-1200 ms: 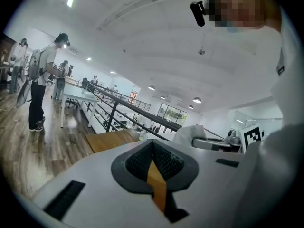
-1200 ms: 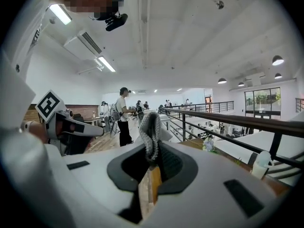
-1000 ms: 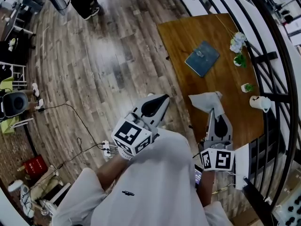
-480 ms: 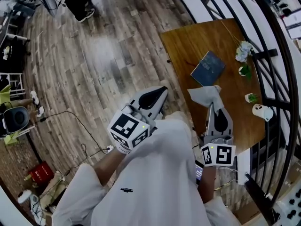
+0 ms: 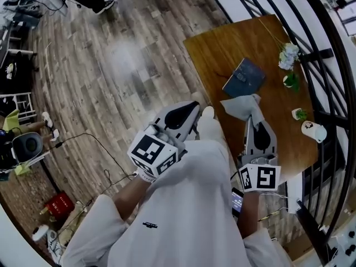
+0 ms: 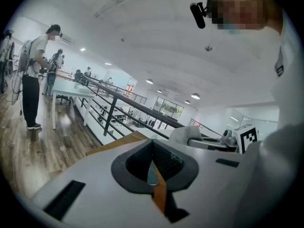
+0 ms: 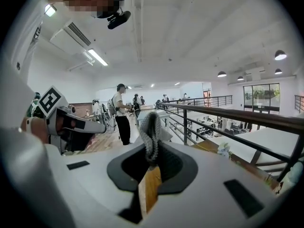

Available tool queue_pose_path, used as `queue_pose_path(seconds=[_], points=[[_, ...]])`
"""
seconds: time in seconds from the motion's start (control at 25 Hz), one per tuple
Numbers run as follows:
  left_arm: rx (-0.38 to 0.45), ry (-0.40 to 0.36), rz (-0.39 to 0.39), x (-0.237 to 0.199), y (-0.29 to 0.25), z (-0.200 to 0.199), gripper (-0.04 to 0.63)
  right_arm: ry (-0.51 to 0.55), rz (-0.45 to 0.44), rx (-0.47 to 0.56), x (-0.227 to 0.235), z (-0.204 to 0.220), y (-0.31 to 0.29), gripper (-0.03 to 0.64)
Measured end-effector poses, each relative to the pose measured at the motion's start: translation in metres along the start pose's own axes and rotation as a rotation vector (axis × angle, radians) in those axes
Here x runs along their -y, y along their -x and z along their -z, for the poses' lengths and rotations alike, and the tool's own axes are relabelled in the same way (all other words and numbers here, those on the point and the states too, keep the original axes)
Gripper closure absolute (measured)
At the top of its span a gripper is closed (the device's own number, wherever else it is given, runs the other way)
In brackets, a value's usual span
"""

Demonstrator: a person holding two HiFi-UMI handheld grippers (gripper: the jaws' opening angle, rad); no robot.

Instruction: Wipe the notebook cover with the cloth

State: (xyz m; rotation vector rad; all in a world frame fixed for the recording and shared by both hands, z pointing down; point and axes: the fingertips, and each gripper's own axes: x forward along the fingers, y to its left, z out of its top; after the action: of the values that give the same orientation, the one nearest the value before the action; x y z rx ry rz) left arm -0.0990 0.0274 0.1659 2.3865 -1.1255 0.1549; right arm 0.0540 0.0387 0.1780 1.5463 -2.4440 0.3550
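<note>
Bright ceiling lights, fisheye edges, perhaps slightly blurred.

Steep overhead, two level views; shared table (image 5: pixel 222 43)

The wooden surface (image 5: pixel 222 46) carries a dark notebook (image 5: pixel 243 77), white flowers (image 5: pixel 288 54), a small potted plant (image 5: pixel 299 114) and a white mug (image 5: pixel 314 130).

The table (image 5: pixel 222 43) lies bare left of and beyond the notebook (image 5: pixel 245 78). Flowers (image 5: pixel 288 55), a plant pot (image 5: pixel 299 114) and a mug (image 5: pixel 314 131) line its right edge, along the railing (image 5: pixel 328 65).
</note>
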Motion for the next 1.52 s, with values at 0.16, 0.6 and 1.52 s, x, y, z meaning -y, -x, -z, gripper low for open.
queue_pose_path(seconds=[0.16,0.6,1.52], points=[[-0.022,0.0,-0.013,-0.002,-0.017,0.0,0.577,0.002,-0.01,-0.007,0.013,0.005,-0.012,0.586],[-0.106,-0.004,-0.018,-0.011,-0.069,0.028,0.577,0.032,-0.044,-0.054,0.042,0.037,-0.046,0.586],[-0.197,0.022,-0.062,-0.047,-0.139,0.1,0.577,0.058,-0.18,-0.196,0.072,0.146,-0.118,0.586]])
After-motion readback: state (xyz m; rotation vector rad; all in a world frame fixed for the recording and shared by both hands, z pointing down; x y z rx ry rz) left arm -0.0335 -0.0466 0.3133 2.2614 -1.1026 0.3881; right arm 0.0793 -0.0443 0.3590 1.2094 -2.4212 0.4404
